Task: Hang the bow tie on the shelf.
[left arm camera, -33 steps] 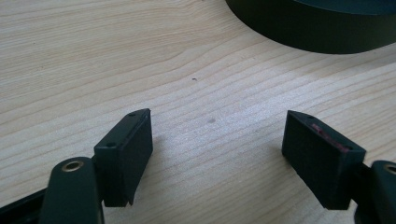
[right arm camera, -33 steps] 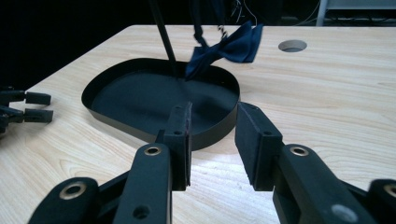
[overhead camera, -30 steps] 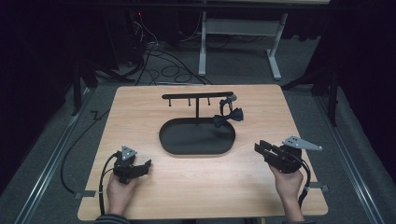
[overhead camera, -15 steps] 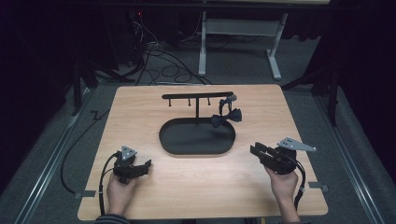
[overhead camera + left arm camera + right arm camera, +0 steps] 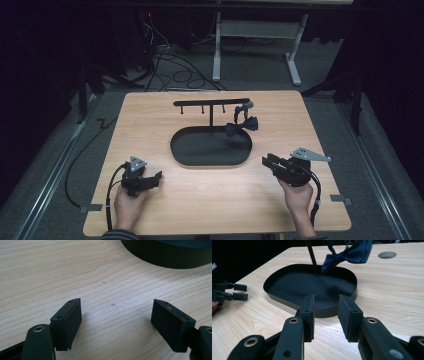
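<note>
The right gripper (image 5: pixel 272 164) hangs just above the table (image 5: pixel 150 115), its jaws partly apart with nothing between them. Straight ahead sits the tray (image 5: pixel 287 268); beyond it, up and slightly right, the bow tie (image 5: pixel 352 252) dangles from the rack (image 5: pixel 210 102) by its strap. The left gripper (image 5: pixel 116 315) rests low and released over bare wood, the tray's wall ahead. The risk, as I judge it: a level approach would knock the tray's rim, and tugging the tie sideways could tip the light rack.
</note>
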Available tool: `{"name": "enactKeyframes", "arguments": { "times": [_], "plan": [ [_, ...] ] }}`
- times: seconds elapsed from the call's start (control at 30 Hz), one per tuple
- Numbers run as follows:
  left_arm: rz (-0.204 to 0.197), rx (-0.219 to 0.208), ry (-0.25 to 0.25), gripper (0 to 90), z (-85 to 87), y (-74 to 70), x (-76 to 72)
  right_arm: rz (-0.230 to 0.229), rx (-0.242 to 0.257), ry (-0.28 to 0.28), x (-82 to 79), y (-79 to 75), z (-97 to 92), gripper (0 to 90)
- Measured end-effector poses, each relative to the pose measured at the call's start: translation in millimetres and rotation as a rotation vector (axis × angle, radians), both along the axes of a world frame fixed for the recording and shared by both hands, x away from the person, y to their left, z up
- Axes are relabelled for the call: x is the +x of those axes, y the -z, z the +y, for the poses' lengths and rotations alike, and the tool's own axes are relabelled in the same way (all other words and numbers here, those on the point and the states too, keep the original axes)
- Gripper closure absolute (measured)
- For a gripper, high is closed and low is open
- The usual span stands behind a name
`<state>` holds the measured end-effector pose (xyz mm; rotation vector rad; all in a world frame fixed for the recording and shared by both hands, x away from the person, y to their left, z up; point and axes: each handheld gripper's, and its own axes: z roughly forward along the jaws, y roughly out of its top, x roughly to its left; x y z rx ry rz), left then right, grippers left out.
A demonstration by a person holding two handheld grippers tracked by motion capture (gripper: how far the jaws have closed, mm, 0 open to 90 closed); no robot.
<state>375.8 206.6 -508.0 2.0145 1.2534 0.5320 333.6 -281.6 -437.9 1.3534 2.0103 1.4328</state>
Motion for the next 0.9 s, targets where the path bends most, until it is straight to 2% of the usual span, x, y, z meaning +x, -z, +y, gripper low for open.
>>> {"name": "enactKeyframes", "arguments": {
  "times": [0.37,0.9],
  "plan": [
    [-0.002,0.0,-0.001,25.0,0.0,0.1,0.0,0.01,-0.015,-0.033,8.0,3.7,14.4,68.5],
    [-0.002,-0.001,-0.001,25.0,0.0,0.1,0.0,0.036,-0.02,-0.045,14.0,12.2,25.2,68.5]
  ]
}}
